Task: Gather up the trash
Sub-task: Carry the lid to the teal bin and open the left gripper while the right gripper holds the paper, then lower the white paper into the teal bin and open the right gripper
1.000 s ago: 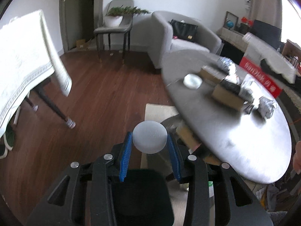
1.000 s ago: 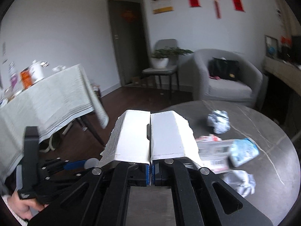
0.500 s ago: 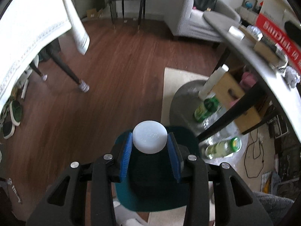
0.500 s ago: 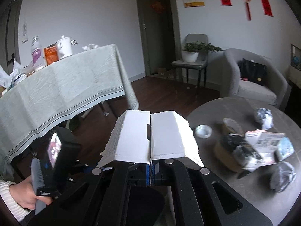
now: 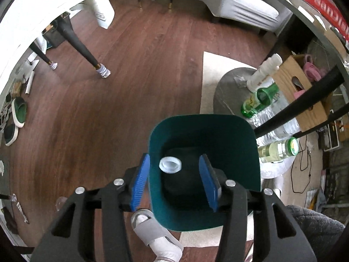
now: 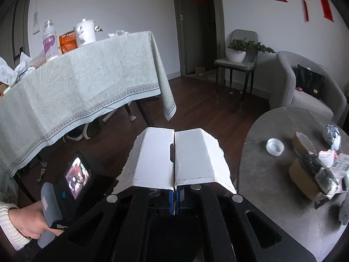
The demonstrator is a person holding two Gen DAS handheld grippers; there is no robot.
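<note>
My left gripper (image 5: 174,181) is open over a dark green trash bin (image 5: 218,131) on the floor. A round white plastic lid (image 5: 170,165) is loose inside the bin, between the blue pads and apart from them. My right gripper (image 6: 174,193) is shut on a folded white cardboard piece (image 6: 174,155) and holds it in the air left of the round grey table (image 6: 272,214). On that table lie another white lid (image 6: 275,146), a brown box (image 6: 305,181), crumpled foil (image 6: 332,135) and paper scraps.
Under the round table stand a green glass bottle (image 5: 260,100), clear plastic bottles (image 5: 277,131) and a cardboard box (image 5: 303,96). A cloth-covered dining table (image 6: 76,83), a chair with a plant (image 6: 237,61) and a grey armchair (image 6: 305,87) surround the wooden floor (image 5: 109,109).
My left gripper has swung down over the bin and opened; the white lid left its pads and dropped into the bin. My right gripper has shifted left, still holding the cardboard.
</note>
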